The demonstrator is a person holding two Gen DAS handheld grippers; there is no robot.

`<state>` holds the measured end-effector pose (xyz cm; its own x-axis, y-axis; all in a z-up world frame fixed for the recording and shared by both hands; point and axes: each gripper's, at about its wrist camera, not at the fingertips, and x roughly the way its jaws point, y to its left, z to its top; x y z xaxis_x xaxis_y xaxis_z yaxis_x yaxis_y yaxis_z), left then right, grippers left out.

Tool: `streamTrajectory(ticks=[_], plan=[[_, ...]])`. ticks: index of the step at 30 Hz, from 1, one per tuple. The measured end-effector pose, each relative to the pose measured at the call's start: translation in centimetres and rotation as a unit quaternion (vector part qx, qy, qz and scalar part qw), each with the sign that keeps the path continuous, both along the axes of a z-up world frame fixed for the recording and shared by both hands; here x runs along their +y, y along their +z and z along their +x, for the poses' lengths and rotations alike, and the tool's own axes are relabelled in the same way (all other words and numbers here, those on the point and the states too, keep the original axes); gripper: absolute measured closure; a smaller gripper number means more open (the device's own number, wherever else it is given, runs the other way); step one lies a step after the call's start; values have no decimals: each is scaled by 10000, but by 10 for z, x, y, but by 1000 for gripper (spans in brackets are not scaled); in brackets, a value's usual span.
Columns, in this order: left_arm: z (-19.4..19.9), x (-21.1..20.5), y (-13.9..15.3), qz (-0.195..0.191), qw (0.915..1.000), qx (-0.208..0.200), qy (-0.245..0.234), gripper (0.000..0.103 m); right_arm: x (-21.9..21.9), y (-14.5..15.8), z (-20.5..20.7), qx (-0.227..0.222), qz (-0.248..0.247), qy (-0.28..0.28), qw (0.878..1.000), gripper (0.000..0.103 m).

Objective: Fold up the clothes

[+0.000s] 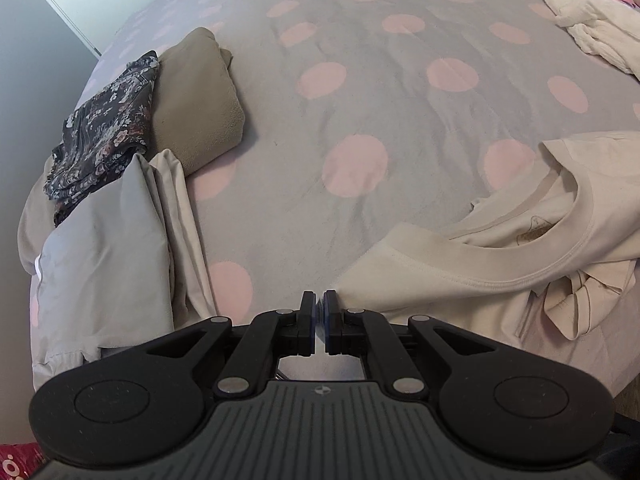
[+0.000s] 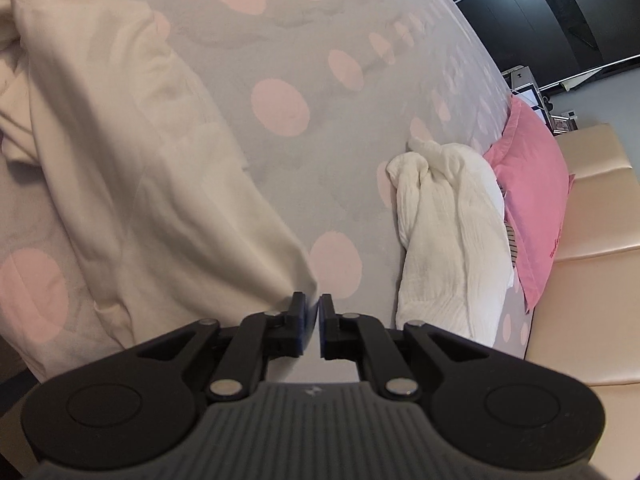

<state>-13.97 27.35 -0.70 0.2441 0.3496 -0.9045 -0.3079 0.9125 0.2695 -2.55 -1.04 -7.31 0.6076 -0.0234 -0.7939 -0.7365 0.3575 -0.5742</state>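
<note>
A cream t-shirt [image 1: 500,264] lies crumpled on the grey bedspread with pink dots [image 1: 360,100], its neckband facing up. My left gripper [image 1: 319,306] is shut on a corner of the shirt's fabric near the bed's front edge. In the right wrist view the same cream t-shirt [image 2: 132,168] stretches away to the upper left, and my right gripper [image 2: 313,308] is shut on its near corner, just above the bedspread [image 2: 340,40].
Folded clothes sit at the left: an olive garment [image 1: 200,104], a dark floral one [image 1: 108,124] and a light grey one [image 1: 108,256]. A crumpled white garment [image 2: 448,232] and a pink pillow [image 2: 532,200] lie at the right, beside a cream padded headboard [image 2: 592,272].
</note>
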Motion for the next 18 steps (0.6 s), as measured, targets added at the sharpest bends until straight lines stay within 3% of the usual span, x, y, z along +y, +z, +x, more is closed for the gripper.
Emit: streamTrajectory(ticks=[2,4,7,12,18], plan=[[2,0,-1,3,10000,19,-2,101,3,12,1,-11,214,98,9997,95],[4,1,-3,6,10000,38,-5,101,8,21,5,75,508,228,9984,84],[7,1,-4,13,10000,65,-7,101,21,27,12,256,924,450,9944,82],[9,5,-7,-44,10000,67,20,101,53,10,23,782,1380,857,9836,74],[9,13,-10,-206,9998,-25,18,101,77,-14,39,1247,1524,1084,9744,60]])
